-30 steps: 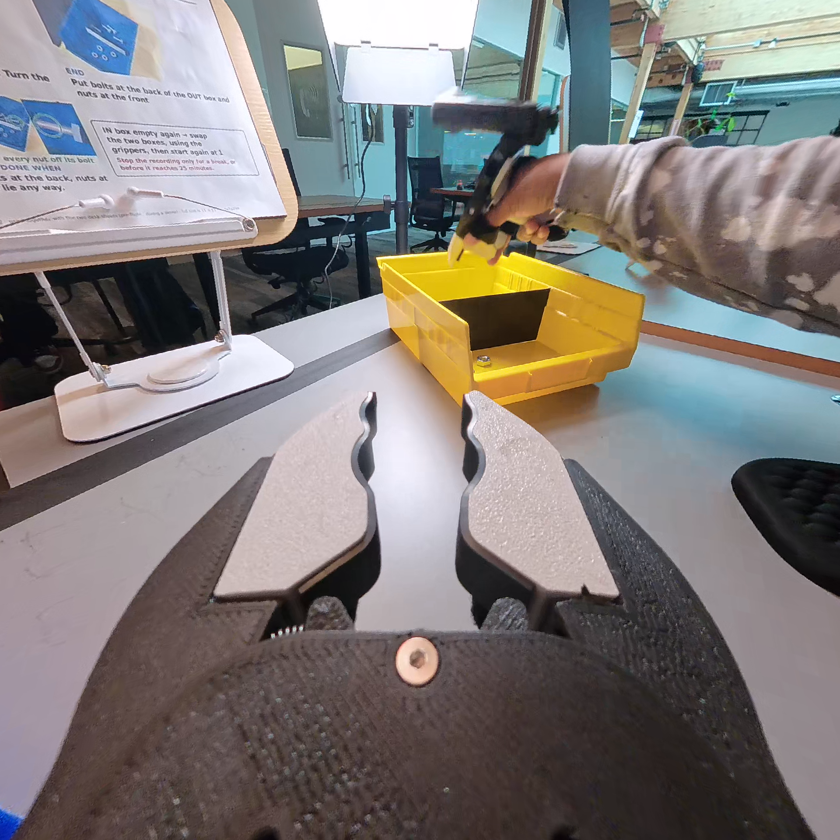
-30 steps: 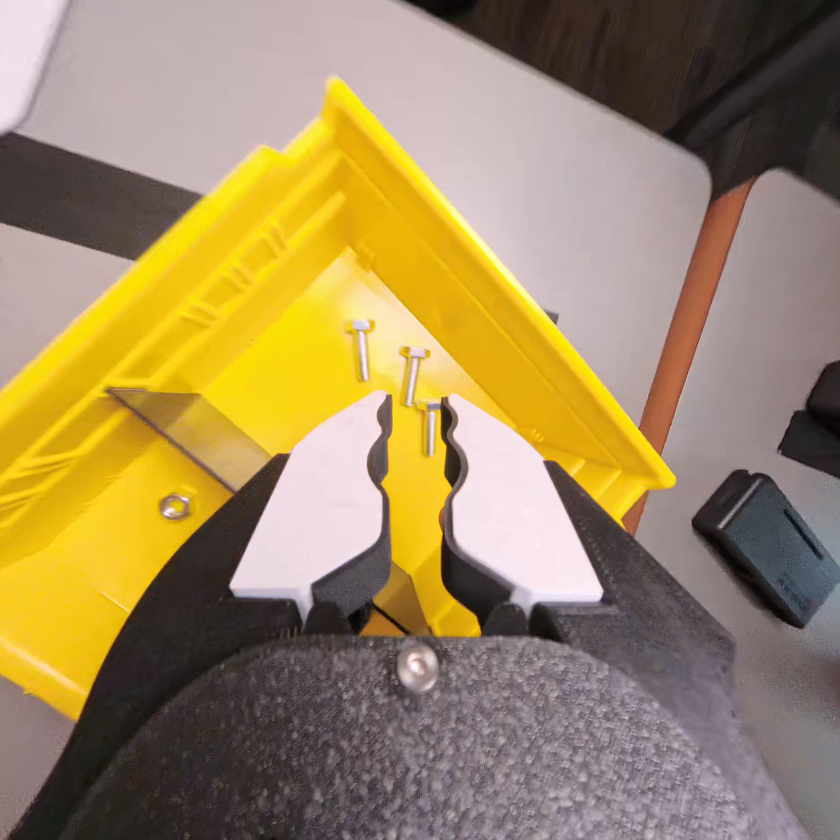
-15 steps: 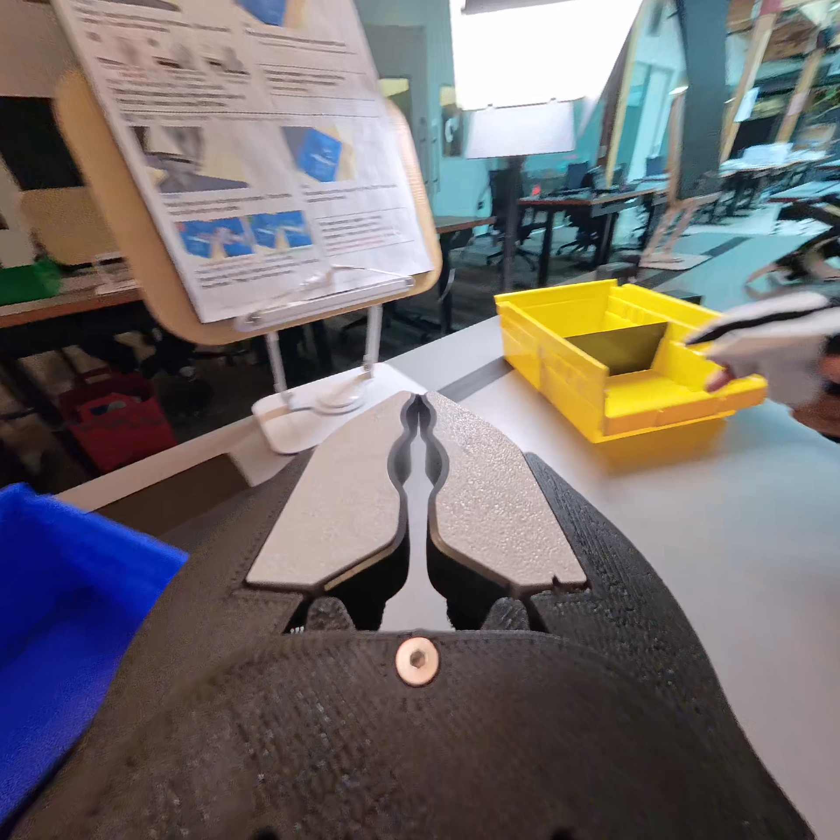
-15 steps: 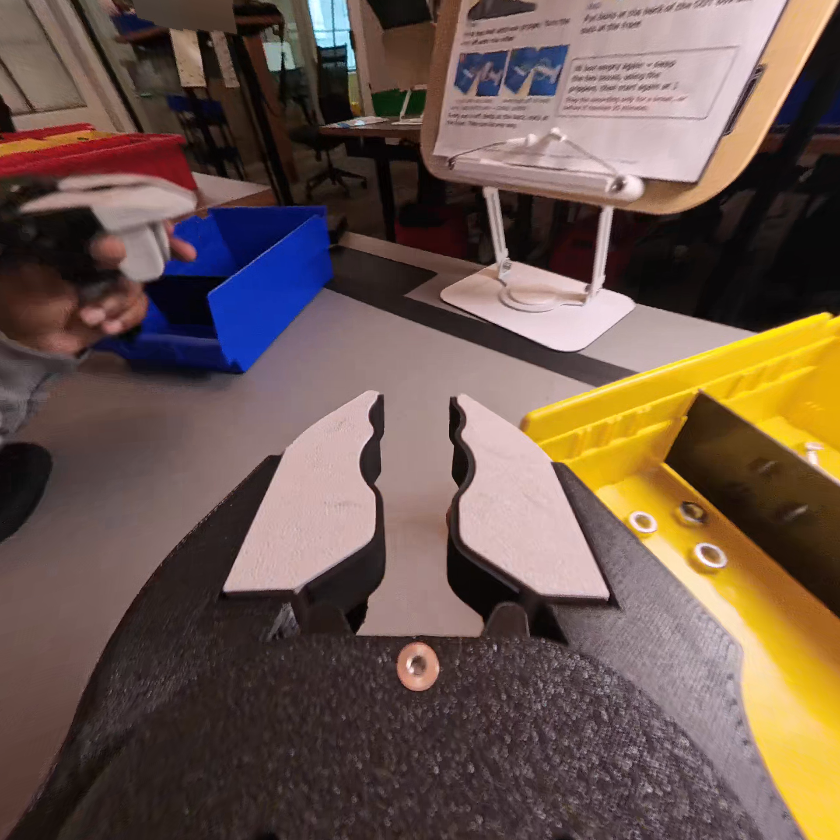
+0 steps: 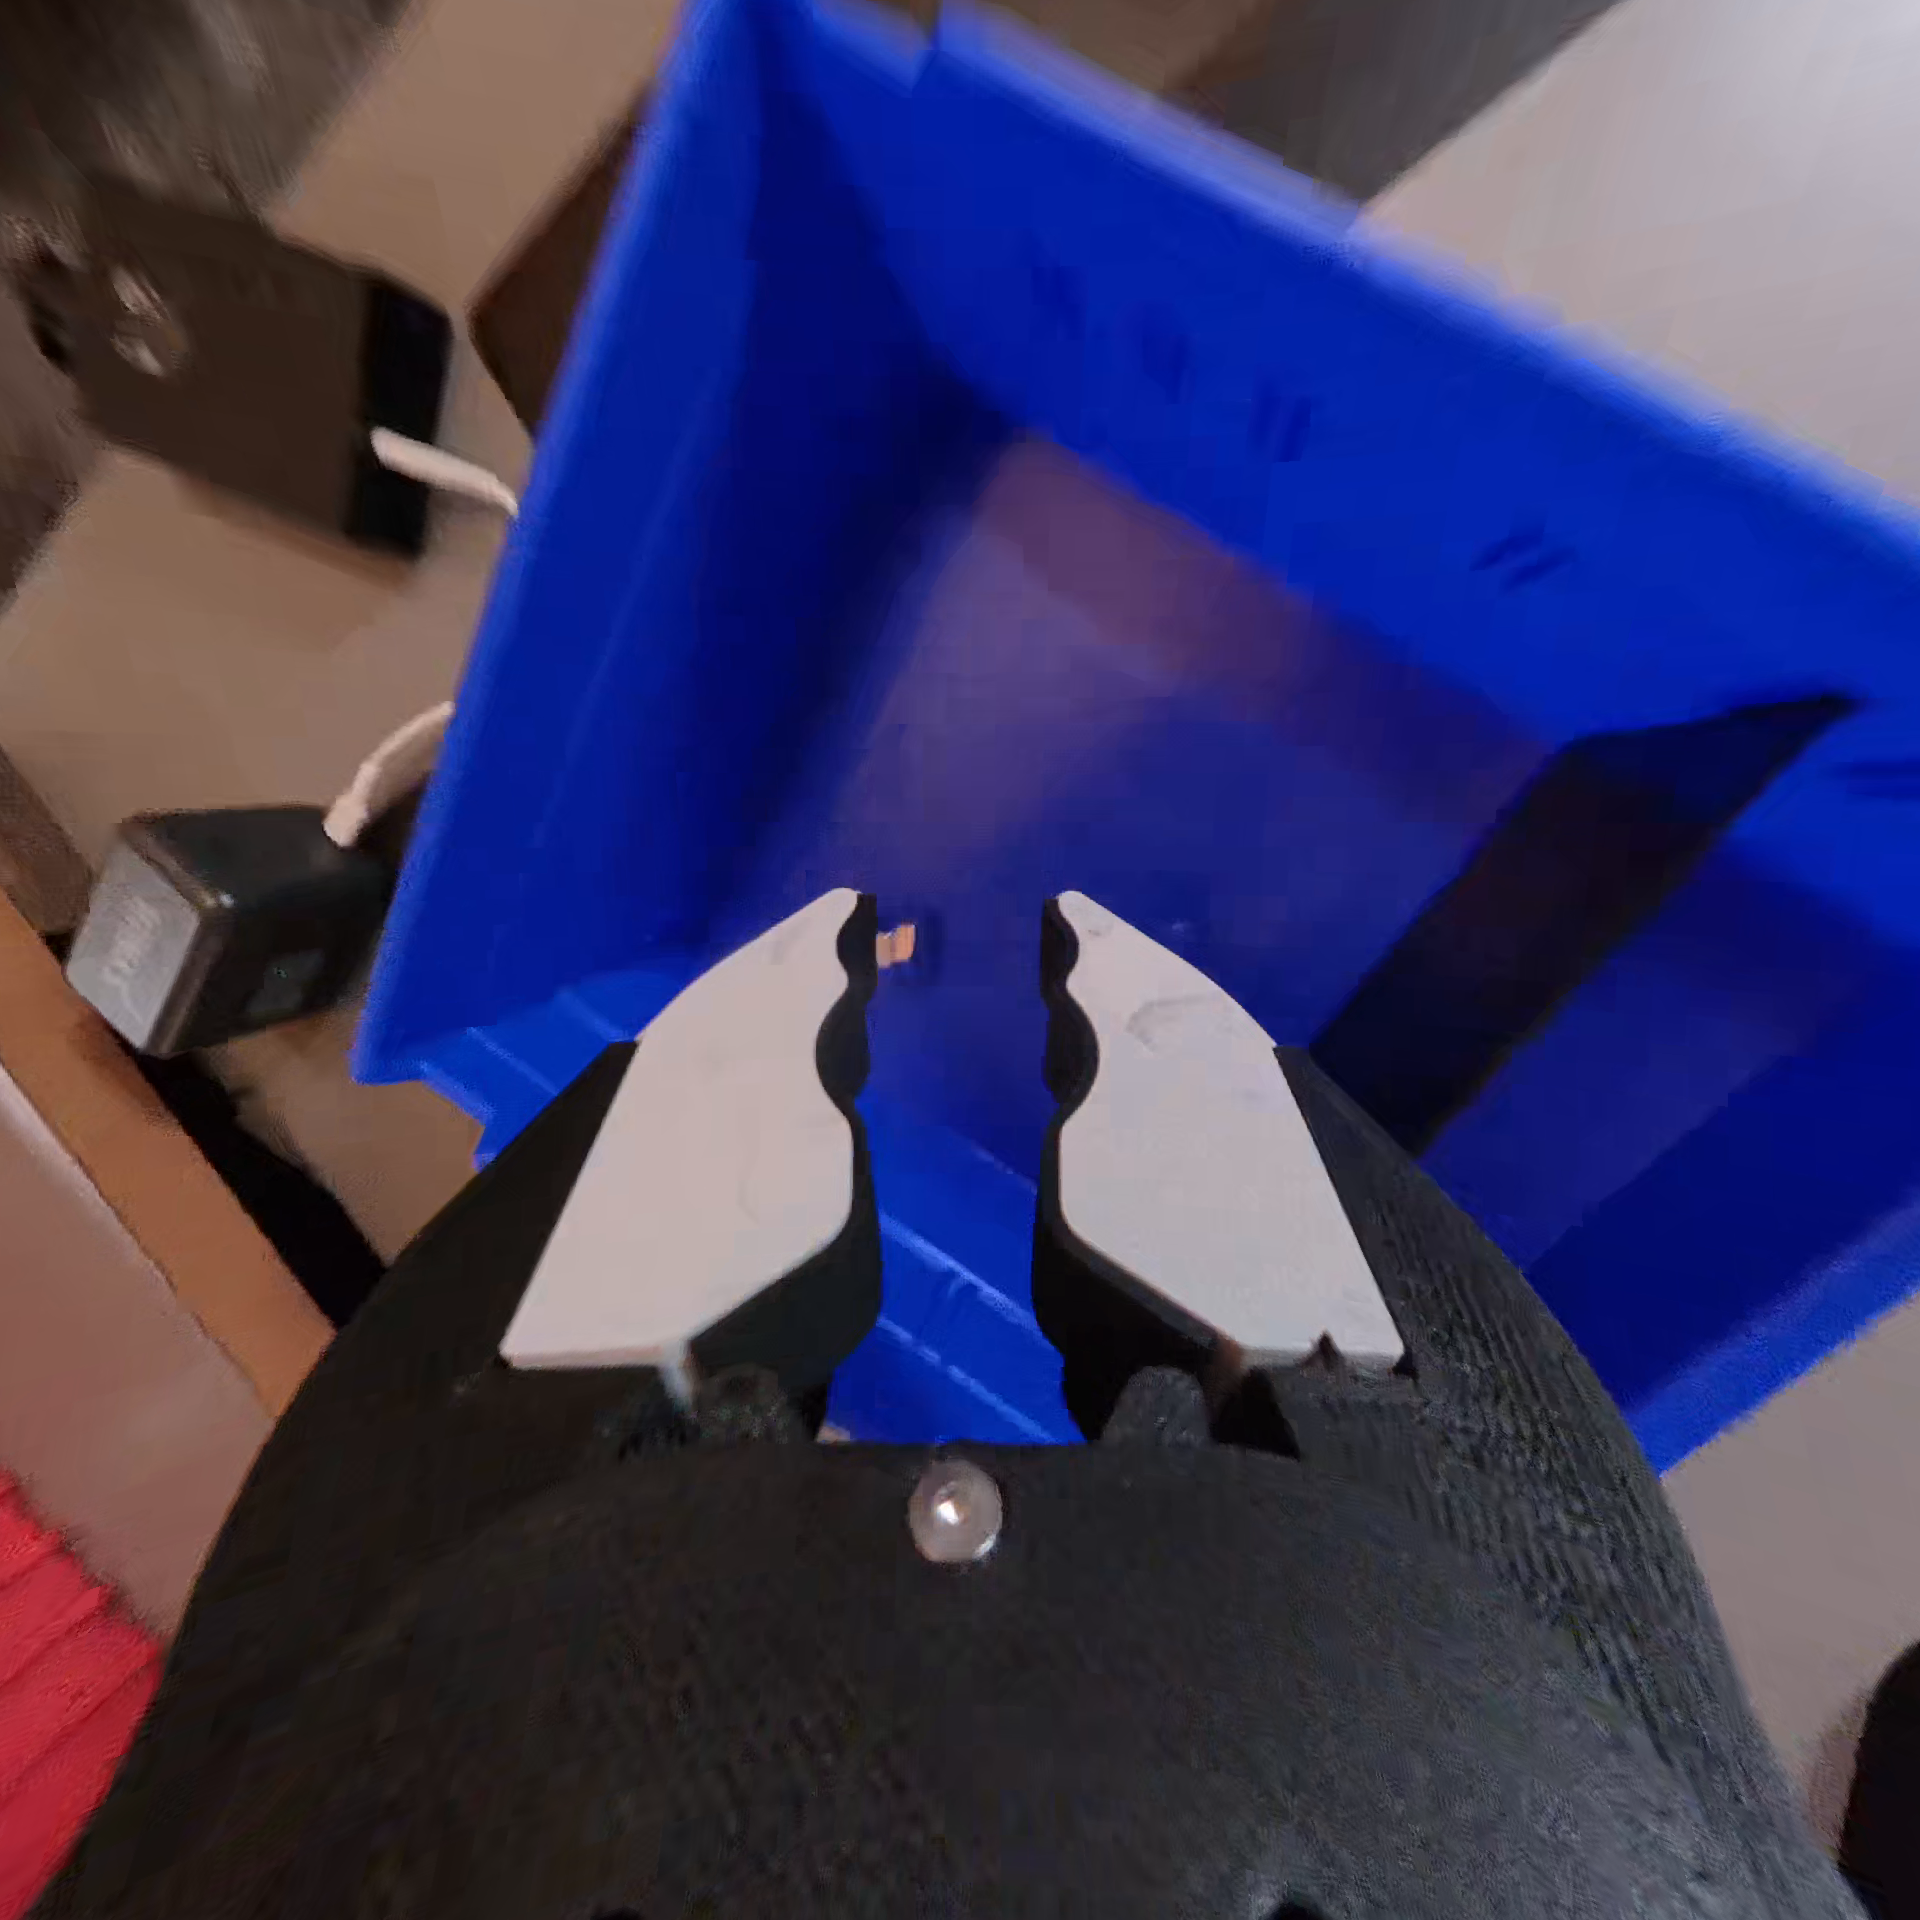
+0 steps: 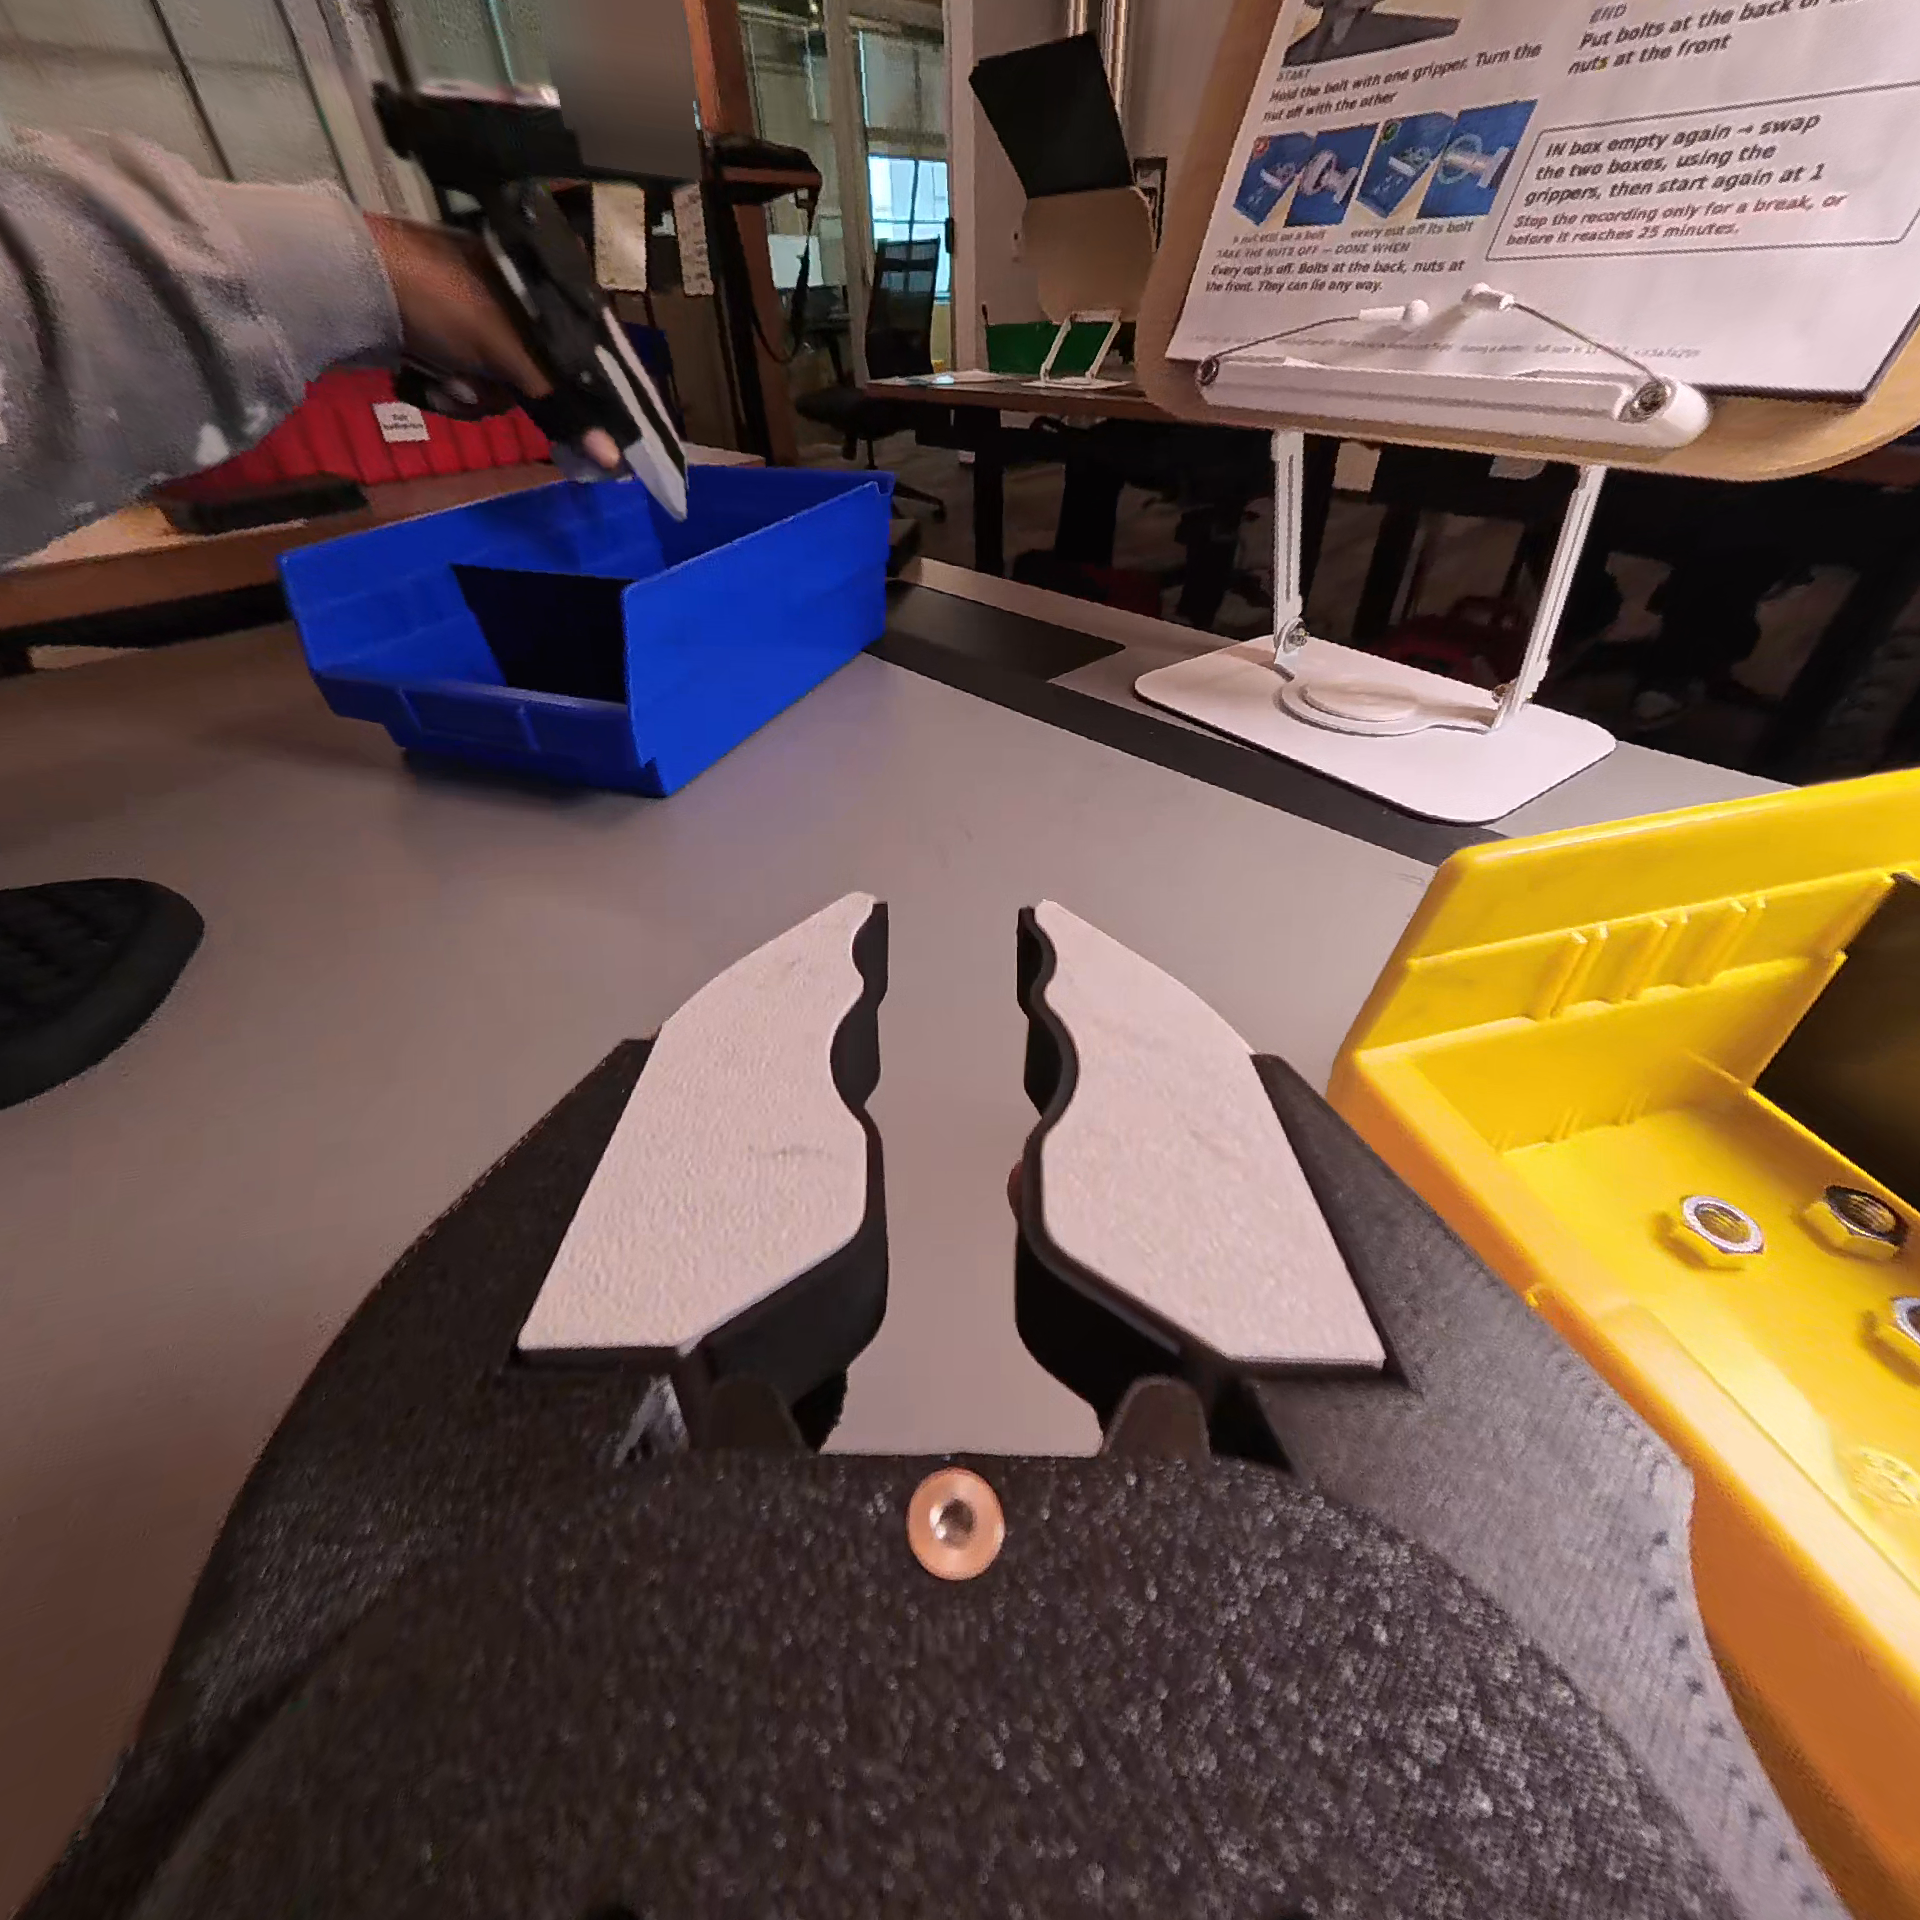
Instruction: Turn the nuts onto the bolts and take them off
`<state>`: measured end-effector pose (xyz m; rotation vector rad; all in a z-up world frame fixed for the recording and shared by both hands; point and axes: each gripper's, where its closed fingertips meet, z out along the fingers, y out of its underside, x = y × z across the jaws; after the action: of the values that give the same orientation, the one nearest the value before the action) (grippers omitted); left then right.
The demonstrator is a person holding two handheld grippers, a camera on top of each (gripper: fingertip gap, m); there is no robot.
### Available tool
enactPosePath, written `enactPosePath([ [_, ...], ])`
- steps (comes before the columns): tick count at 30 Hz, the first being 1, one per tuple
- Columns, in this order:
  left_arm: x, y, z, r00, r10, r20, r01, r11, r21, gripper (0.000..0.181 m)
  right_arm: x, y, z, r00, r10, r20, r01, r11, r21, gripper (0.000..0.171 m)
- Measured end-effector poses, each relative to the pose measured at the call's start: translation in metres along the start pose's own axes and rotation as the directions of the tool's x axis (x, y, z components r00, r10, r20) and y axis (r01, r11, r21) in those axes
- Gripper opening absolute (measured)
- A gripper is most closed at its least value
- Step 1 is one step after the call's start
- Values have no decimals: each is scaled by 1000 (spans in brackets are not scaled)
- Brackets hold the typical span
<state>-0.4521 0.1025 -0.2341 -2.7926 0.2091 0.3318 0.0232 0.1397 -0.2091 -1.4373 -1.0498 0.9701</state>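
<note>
The left tool (image 5: pixel 951 925) hangs nose-down over the blue bin (image 5: pixel 727 520), fingers parted to a moderate gap with nothing between them; that steep downward tilt reads as a reach into the bin's back compartment, the side beyond its dark divider (image 5: pixel 1579 904). Just ahead of the left finger's tip sits a small pale speck (image 5: pixel 896 945) on the bin floor — possibly a nut or a bolt head, but the picture is smeared with motion and I can't call it. From the right wrist view the same left tool (image 6: pixel 649 473) shows above the bin's far edge, held by a hand (image 6: pixel 447 312) in a grey sleeve.

Over on the other side, the right tool (image 6: pixel 954 914) waits low over the grey tabletop (image 6: pixel 520 935), fingers apart and empty, pointing out across open surface; the yellow bin (image 6: pixel 1558 987) lies hard by its right flank, touching or nearly so. In that bin's near compartment, to the right of the tool, lie loose nuts (image 6: pixel 1714 1231) — three in sight, one cut by the frame edge, none on a bolt; the bolts themselves are not in view now. Parking the right tool beside the nuts looks deliberate; it stands ready to fetch one.

Ahead and to the right stands an instruction sheet on a white stand (image 6: pixel 1382 727).
</note>
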Motion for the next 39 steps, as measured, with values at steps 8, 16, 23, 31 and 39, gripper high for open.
enactPosePath([
  [8,-10,50,67,997,81,-13,-79,906,-417,38,5,5,-5,1000,-5,-2,5,1000,-10,22],
  [16,-23,56,77,994,103,34,-76,885,-459,29,7,7,-6,1000,18,3,-18,1000,-13,19],
  [23,-27,17,45,952,249,178,-207,953,-222,22,2,6,-6,1000,2,13,-2,1000,-8,18],
  [31,38,-55,-81,848,267,458,-460,799,386,23,-7,-3,-2,998,30,48,-31,999,19,19],
  [39,218,-80,-183,843,232,486,-536,282,796,22,-48,-62,21,924,209,320,-248,965,87,23],
])
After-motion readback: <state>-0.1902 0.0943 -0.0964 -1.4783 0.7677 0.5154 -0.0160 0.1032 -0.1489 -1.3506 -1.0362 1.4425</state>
